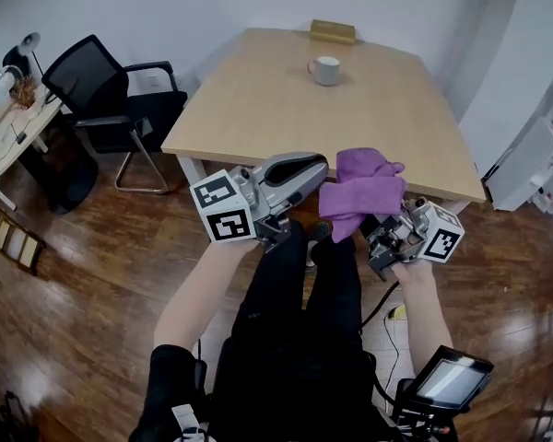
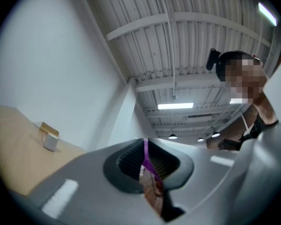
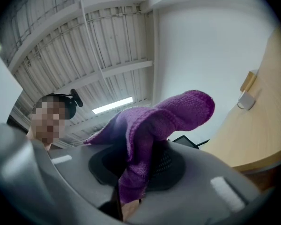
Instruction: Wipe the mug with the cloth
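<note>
The right gripper (image 1: pixel 373 231) is clamping the bunched purple cloth (image 1: pixel 359 190), and the left gripper (image 1: pixel 317 169) is pinching shut on a thin edge of it. The mug (image 1: pixel 325 70) is sitting far across the desk (image 1: pixel 258 109), so I judge the left gripper should be letting go to steady it.

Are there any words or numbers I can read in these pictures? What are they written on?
No words or numbers can be read anywhere.
Left cube and right cube: black-and-white square patterns only, no letters.
Screen: glowing, too blurred to read.
Mug and cloth: plain, no print shows.
</note>
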